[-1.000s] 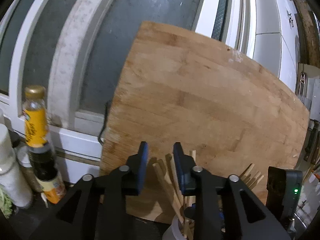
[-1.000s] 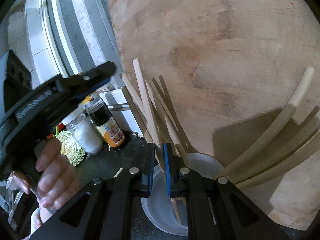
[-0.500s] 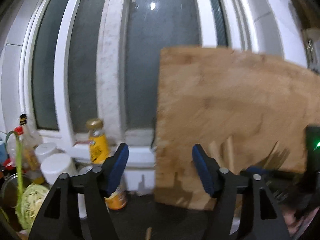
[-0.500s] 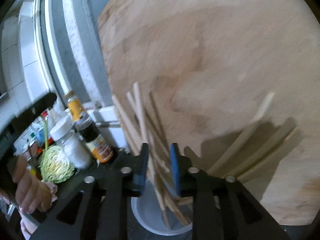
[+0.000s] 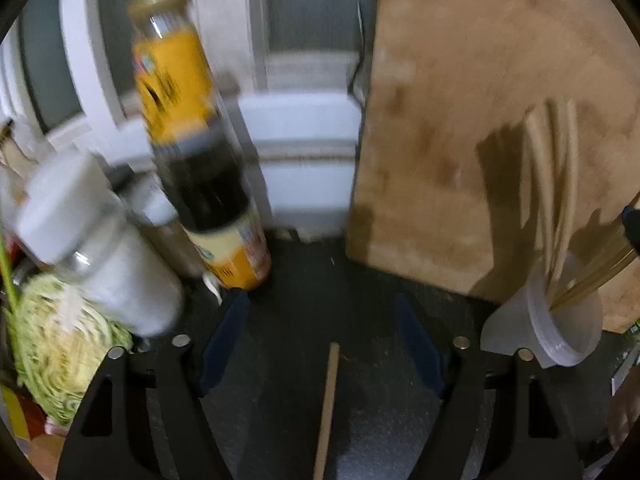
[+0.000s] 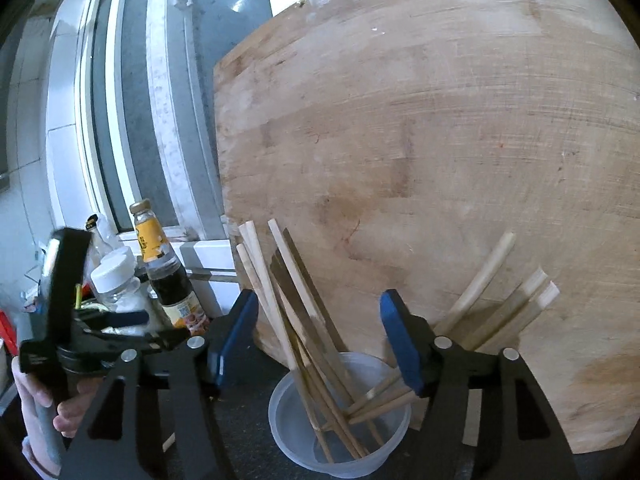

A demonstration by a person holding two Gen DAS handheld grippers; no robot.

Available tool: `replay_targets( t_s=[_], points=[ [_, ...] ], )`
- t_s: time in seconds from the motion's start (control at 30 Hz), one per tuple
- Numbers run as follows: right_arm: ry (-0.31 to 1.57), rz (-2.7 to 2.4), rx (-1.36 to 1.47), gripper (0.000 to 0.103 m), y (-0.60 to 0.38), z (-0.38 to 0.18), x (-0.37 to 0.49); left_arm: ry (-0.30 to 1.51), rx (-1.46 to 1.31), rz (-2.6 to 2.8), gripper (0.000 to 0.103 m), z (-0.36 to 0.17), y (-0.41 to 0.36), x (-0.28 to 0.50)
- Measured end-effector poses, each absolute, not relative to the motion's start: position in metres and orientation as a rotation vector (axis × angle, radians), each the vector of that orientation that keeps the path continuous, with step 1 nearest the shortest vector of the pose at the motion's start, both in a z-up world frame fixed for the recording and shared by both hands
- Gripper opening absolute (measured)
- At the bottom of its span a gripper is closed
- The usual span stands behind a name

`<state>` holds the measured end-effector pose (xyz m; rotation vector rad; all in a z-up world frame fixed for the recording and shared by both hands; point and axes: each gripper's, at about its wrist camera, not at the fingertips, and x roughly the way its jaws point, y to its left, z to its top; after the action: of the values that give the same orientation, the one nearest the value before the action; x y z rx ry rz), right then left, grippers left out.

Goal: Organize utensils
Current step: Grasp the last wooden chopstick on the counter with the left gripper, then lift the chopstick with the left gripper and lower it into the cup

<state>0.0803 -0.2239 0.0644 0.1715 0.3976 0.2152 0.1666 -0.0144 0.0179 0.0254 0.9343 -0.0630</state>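
Blue-padded fingers [image 6: 236,332] of the right gripper [image 6: 318,334] are spreading at this moment, nothing pressed by the pads; wooden chopsticks [image 6: 280,304] rise through the gap, standing in a clear plastic cup [image 6: 340,456] at lower centre of the right wrist view. More pale sticks [image 6: 492,304] fan from the cup toward lower right. Cup sits on a dark speckled counter [image 5: 360,408], just in front of a large wooden cutting board [image 6: 440,140] propped upright, filling the frame's right.

Left gripper [image 5: 320,340]: fingers [image 5: 224,336] held well apart, clamping nothing. One loose chopstick [image 5: 327,408] lies flat on the counter between them, running to the bottom edge; contact not discernible. Left wrist view is motion-blurred.

Outward, frame left in both views: dark sauce bottle [image 5: 200,148] with yellow label and gold cap, white-lidded jar [image 5: 92,236], shredded cabbage [image 5: 60,348] at lower left. Behind them, white window frame [image 6: 168,100] with grey frosted glass, white tiled wall at far left. A person's hand [image 6: 40,396] grips the left tool's handle, lower left of the right wrist view.
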Motion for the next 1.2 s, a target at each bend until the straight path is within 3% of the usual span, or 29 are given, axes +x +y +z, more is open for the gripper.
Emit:
replay_targets(
  t_s=[0.17,0.37,1.03,1.13,1.2],
  points=[
    [0.432,0.184,0.217,0.069,-0.232,0.059,0.089,1.045,-0.042,-0.055,0.042,-0.005,-0.006,0.18],
    [0.449,0.157,0.245,0.069,-0.242,0.056,0.093,1.155,-0.065,-0.101,0.026,-0.029,-0.009,0.192],
    [0.453,0.156,0.254,0.069,-0.244,0.058,0.091,1.281,-0.079,-0.113,0.015,-0.064,-0.014,0.208],
    [0.452,0.155,0.253,0.069,-0.244,0.058,0.091,1.281,-0.081,-0.125,0.007,-0.065,-0.013,0.209],
    [0.453,0.154,0.254,0.069,-0.244,0.058,0.091,1.281,-0.08,-0.143,0.007,-0.063,-0.015,0.207]
  ],
)
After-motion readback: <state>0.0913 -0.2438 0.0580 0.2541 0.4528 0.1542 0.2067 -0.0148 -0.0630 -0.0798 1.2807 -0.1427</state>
